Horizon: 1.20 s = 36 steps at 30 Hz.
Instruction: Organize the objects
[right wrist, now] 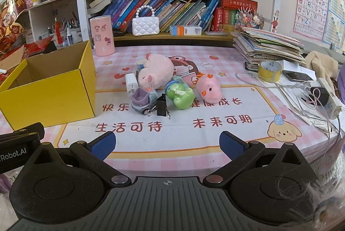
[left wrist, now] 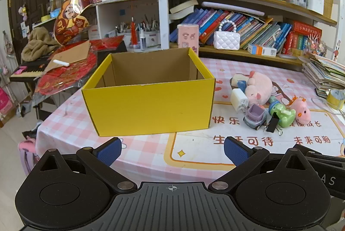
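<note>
Beside the yellow box: a huddle of small toys lies to its right on the checked tablecloth, close to the box's right wall but apart from it.
Box: open-topped; the left wrist view shows bare cardboard inside and nothing in it, as far as the near wall lets one see.
Toys nearest the box: white charger and grey toy truck, with the big pink plush lying behind them.
Toys farther from the box: black binder clip, green figure, then the small pink plush at the far end.
Long axis: the huddle runs roughly sideways, away from the box; the green figure lies tilted on its side.
Right gripper: spread wide, pinching nothing, short of the table's near edge; the toys lie straight ahead of it.
Left gripper: also spread wide and empty; it faces the box front, so the toys sit off to its right.
Nearer hand: the right, by my judgement; a first pick probably falls to it, then a carry leftward to the box.
Beyond the toys from the box: tape roll, stacked books, cables.
</note>
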Tool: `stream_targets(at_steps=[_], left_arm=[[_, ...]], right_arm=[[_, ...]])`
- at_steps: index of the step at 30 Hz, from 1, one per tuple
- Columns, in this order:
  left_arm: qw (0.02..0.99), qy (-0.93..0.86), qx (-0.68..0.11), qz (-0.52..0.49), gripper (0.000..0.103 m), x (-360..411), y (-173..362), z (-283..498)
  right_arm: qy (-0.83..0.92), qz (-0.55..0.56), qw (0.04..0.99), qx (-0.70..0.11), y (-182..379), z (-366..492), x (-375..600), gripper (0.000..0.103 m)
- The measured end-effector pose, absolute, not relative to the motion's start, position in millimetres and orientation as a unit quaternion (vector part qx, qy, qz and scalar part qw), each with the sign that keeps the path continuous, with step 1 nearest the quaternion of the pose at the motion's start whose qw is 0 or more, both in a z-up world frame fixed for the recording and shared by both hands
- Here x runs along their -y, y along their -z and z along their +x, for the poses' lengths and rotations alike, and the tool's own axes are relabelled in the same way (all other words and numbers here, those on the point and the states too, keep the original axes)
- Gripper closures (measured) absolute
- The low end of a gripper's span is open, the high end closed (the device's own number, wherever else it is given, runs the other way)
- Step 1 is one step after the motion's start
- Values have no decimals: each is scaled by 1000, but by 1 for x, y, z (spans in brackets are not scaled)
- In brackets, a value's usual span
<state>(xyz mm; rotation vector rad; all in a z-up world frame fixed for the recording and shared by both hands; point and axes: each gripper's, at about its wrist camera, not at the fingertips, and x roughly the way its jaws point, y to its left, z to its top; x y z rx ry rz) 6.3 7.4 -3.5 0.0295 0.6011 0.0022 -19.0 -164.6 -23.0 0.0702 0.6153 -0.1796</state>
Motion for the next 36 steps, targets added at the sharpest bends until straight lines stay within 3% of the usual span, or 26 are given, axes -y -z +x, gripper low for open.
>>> stream_targets(at_steps=[36], left_arm=[[952,0,-306,8,1,-12,9,10]], right_arm=[[89,35,946,-310,30,-17,163,0]])
